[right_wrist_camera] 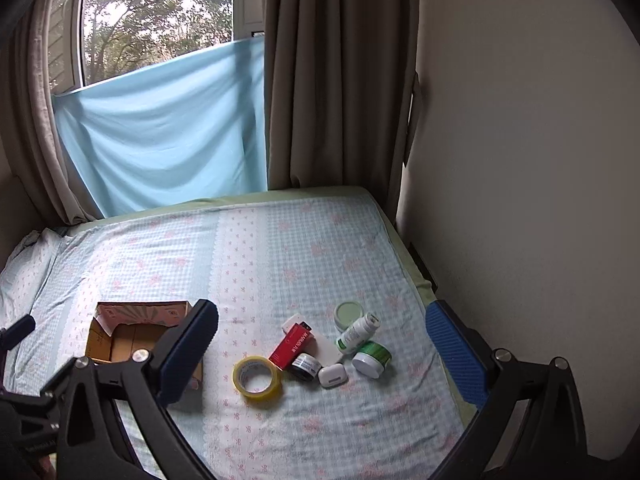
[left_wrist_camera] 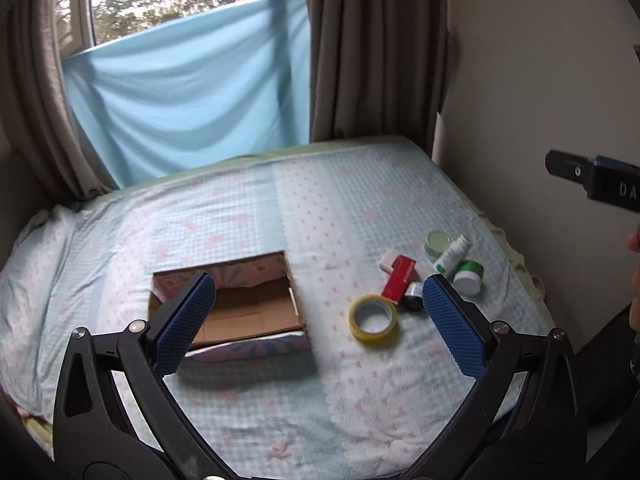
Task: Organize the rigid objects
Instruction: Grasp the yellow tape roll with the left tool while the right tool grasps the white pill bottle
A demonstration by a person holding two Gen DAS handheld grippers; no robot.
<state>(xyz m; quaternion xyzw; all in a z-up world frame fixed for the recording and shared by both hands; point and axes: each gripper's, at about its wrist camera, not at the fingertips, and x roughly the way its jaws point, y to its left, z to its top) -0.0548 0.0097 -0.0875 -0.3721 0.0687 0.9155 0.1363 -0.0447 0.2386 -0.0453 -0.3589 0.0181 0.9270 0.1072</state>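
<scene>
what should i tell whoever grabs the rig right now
Left tool: open, holding nothing, above the bed.
Right tool: open, holding nothing.
Open cardboard box: on the checked bedsheet, nothing visible inside.
To the box's right, clustered: yellow tape roll, red carton, white bottle with green label, green-lidded white jar, pale green round tin, small black jar, white earbud case.
Done: nothing boxed.
Left: everything.

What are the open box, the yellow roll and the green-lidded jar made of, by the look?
Open box: corrugated cardboard, matte brown inside with flap seams showing; printed floral paper outside. Yellow roll: likely plastic packing tape, translucent and glossy, on a pale core that may be cardboard. Green-lidded jar: probably plastic, smooth white body with a shiny green lid; glass cannot be ruled out.
</scene>
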